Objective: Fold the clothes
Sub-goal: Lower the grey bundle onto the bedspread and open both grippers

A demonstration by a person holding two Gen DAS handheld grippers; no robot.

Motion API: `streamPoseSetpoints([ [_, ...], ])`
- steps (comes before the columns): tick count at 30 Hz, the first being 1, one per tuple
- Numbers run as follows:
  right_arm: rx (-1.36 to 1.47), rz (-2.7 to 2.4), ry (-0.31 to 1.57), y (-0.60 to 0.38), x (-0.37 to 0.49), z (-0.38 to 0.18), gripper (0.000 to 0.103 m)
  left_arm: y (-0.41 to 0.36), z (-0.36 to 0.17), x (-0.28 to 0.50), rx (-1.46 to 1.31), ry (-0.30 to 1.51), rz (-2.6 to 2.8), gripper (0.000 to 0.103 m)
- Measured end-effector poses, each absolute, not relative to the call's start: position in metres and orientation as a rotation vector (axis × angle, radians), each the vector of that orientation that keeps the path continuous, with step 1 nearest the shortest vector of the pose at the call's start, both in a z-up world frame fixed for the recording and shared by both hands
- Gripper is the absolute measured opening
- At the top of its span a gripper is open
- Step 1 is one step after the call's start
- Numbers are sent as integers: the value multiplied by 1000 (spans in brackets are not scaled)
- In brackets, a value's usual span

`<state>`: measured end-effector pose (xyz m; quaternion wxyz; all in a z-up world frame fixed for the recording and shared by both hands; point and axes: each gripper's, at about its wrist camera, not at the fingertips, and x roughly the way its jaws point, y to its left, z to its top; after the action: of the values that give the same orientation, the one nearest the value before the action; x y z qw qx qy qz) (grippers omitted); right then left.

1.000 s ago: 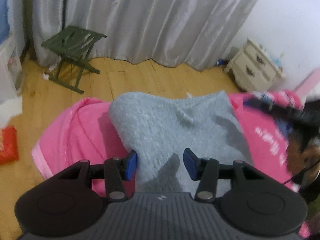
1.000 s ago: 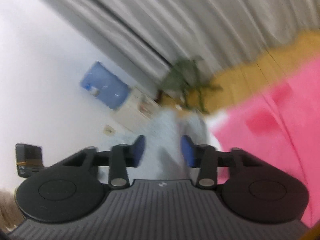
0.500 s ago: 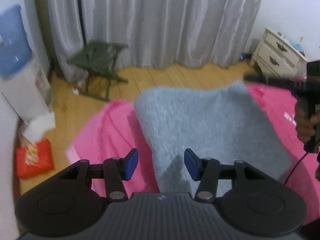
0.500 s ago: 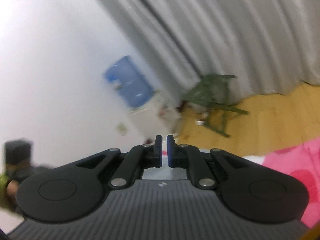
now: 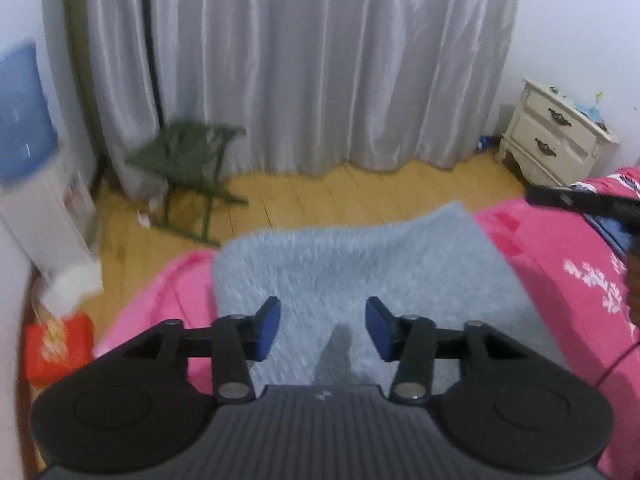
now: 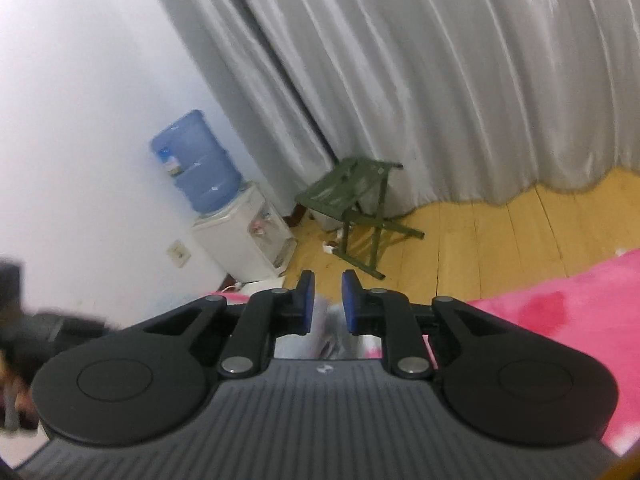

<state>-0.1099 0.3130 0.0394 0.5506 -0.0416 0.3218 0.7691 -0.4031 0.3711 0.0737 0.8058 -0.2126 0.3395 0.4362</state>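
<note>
A fluffy grey garment [image 5: 360,280] lies folded flat on the pink bed cover [image 5: 560,264]. My left gripper [image 5: 323,328] hovers open just above its near edge, with nothing between the blue pads. My right gripper [image 6: 328,304] points out over the bed's edge toward the floor. Its jaws are opening from a narrow gap, and the pads press on nothing. A blurred bit of grey cloth [image 6: 328,334] shows low behind them. In the left wrist view the right gripper's [image 5: 584,202] black body pokes in at the right edge, above the cover.
A green folding stool [image 5: 188,160] stands on the wooden floor [image 5: 360,188] before the grey curtain [image 5: 320,60]. A water dispenser [image 6: 240,236] with a blue bottle is at the left wall. A cream nightstand [image 5: 556,140] sits at the right, and a red bag [image 5: 56,344] lies on the floor.
The left gripper lifted and drew back, still open, and the garment now lies flatter. The right gripper let go of the grey cloth, shut, swung up toward the room, and has partly reopened.
</note>
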Motion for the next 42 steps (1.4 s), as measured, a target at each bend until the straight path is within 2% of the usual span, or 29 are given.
streamPoseSetpoints([
  [5, -214, 2010, 751, 267, -140, 50, 15, 341, 71, -401, -446, 762, 865, 51],
  [9, -488, 1895, 804, 251, -180, 11, 13, 329, 29, -400, -387, 850, 866, 47],
  [11, -484, 1873, 806, 254, -181, 11, 13, 323, 30, -402, -359, 841, 870, 46],
  [15, -460, 1836, 759, 241, -176, 53, 16, 286, 58, -421, -279, 819, 816, 49],
  [17, -427, 1865, 760, 235, -179, 66, 16, 269, 54, -427, -259, 850, 759, 50],
  [22, -604, 1763, 834, 246, -201, 21, 15, 264, 15, -422, -214, 882, 758, 54],
  [25, -620, 1748, 820, 245, -204, 37, 15, 254, 24, -427, -176, 904, 743, 54],
  [32, -525, 1726, 733, 235, -185, 82, 16, 267, 69, -449, -384, 687, 694, 53],
  [34, -491, 1705, 752, 245, -182, 71, 16, 278, 59, -442, -420, 687, 727, 53],
  [37, -549, 1677, 825, 261, -182, 38, 16, 284, 23, -434, -425, 798, 761, 53],
  [40, -514, 1667, 873, 264, -174, 42, 17, 277, 43, -436, -386, 765, 727, 52],
  [42, -491, 1672, 838, 273, -169, 56, 17, 279, 63, -436, -378, 693, 711, 53],
])
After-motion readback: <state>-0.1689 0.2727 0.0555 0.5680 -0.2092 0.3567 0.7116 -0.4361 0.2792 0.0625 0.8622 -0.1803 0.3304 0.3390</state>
